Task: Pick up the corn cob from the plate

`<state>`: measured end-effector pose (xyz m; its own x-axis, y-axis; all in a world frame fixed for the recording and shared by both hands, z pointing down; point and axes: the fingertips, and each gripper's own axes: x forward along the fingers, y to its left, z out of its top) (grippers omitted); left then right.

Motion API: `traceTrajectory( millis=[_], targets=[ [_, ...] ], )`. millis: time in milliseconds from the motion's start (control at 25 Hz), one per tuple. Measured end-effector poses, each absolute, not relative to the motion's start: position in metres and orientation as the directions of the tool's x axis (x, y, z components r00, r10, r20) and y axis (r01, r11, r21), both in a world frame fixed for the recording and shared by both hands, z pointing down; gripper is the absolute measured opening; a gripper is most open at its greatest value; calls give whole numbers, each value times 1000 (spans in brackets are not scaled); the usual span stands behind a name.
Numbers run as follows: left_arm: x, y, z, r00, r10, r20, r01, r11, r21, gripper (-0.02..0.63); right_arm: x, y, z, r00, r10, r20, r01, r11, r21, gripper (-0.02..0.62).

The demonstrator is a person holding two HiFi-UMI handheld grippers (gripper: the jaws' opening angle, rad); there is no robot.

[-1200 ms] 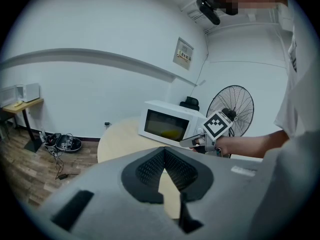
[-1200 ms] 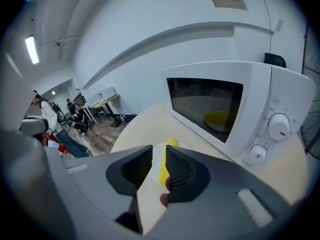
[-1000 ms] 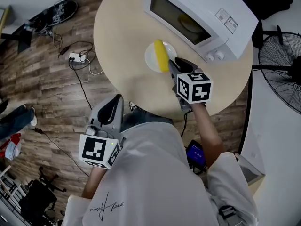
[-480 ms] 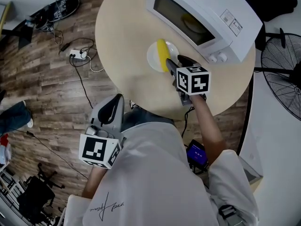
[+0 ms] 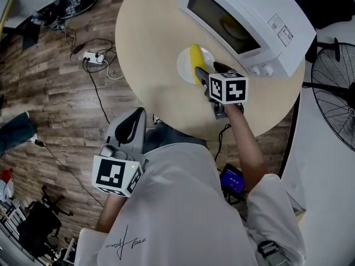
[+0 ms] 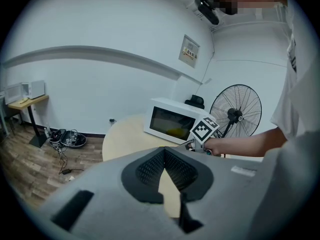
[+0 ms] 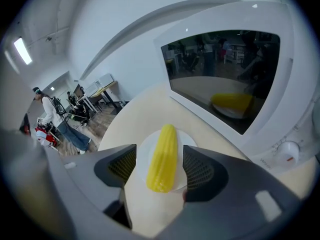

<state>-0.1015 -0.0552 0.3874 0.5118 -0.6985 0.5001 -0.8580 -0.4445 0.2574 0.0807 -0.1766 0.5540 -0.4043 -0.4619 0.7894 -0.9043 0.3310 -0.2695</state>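
At the head view's lower left, the left claw [image 5: 132,127] hangs pinched together and empty, short of the tabletop [image 5: 150,49]. The right claw [image 5: 206,73], its jaws just opening, straddles the corn cob [image 7: 163,159] without touching it. The cob lies lengthwise on the white plate [image 7: 143,156], blunt end nearest, tapered tip pointing up-frame beside the microwave [image 5: 244,15].

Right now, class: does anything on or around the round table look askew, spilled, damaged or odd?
Nothing is spilled or damaged. The one oddity: the corn cob is as long as its small white plate, so its ends reach the rim. On the floor beside the round table, a power strip and cables lie loose.
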Motion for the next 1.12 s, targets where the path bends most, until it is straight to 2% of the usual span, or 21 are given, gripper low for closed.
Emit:
traceTrajectory(
  millis=[160,840,1120],
  targets=[
    [-105,-56,390,503,-701,506,-864,-431,261,0,76,-179,565,-405,-434,805,-902,335,-274,310],
    [-111,-64,398,492,-698,520,-870,-410,273,0,68,-190,605,-346,-338,875,-905,365,-217,422],
    [-118,-68,399,484,-699,526,-875,-399,275,0,62,-196,620,-330,-302,894,-902,380,-204,426]
  ],
)
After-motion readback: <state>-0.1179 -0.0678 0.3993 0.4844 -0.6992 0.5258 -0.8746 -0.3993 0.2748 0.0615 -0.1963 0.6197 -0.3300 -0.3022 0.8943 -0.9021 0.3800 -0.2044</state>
